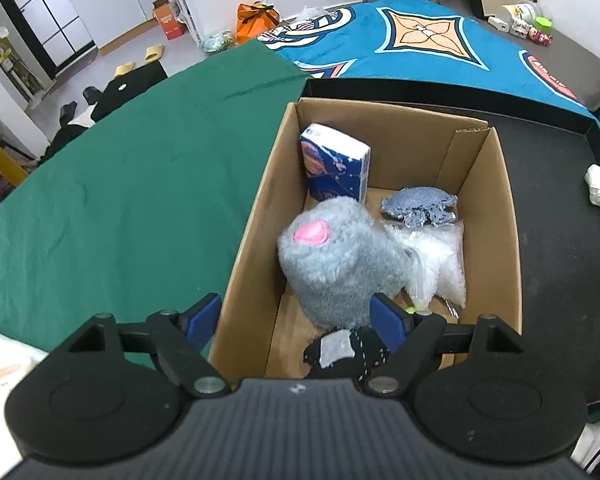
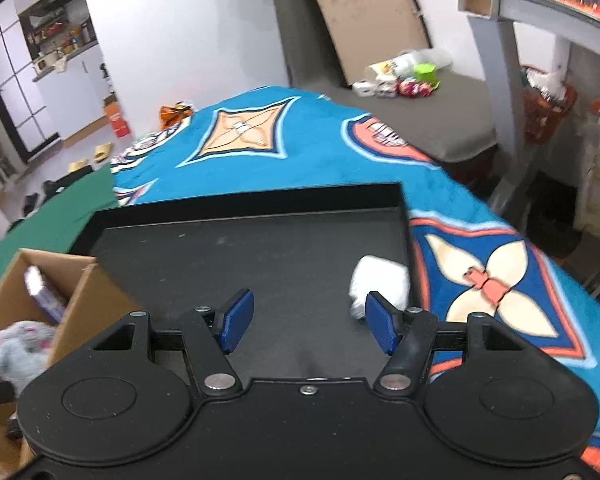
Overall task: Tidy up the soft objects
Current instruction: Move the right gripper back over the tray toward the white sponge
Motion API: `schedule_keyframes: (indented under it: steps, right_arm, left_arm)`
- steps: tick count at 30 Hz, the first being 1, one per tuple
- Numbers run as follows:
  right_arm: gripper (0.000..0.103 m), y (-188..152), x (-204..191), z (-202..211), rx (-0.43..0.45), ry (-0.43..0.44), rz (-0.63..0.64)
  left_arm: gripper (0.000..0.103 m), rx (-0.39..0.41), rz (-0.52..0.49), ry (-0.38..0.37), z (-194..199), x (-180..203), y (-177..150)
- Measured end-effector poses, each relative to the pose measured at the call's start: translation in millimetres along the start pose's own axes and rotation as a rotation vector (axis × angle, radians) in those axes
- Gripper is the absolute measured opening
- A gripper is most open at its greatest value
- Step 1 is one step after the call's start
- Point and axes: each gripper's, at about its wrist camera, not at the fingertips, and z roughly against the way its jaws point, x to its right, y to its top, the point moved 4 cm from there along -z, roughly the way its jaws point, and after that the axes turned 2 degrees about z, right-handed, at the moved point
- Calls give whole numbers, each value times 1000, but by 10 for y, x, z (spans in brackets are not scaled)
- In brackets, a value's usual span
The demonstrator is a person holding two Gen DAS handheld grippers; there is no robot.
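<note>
An open cardboard box (image 1: pixel 488 216) stands at the left end of a black tray (image 1: pixel 560 264). Inside it are a grey fluffy plush with a pink patch (image 1: pixel 336 256), a blue tissue pack (image 1: pixel 336 164), a grey-blue knitted piece (image 1: pixel 420 204), a clear plastic bag (image 1: pixel 436 264) and a black dotted sock (image 1: pixel 348 350). My left gripper (image 1: pixel 296 318) hangs open over the box's near left wall, one finger outside and one inside beside the plush, its pads not pressing it. My right gripper (image 2: pixel 308 308) is open above the tray (image 2: pixel 260 248). A white soft bundle (image 2: pixel 380 280) lies just past its right finger.
The tray rests on a blue patterned blanket (image 2: pixel 500 264), with a green cloth (image 1: pixel 140 184) to the box's left. The white bundle (image 1: pixel 598 190) lies at the tray's far right edge beside something black. The box (image 2: pixel 84 292) and plush (image 2: pixel 16 348) show at the right wrist view's left edge.
</note>
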Motion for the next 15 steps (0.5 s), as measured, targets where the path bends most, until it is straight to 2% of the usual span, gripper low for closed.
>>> schedule_keyframes:
  steps: [11,15]
  right_arm:
    - [61,-17,141,-298,-15,-62,-18]
    - [61,-24,228,-374,-19,-84,-39]
  left_arm:
    - [82,-10,-51,68,-73,154,149]
    - [86,-18,-56,78,-93,195,184]
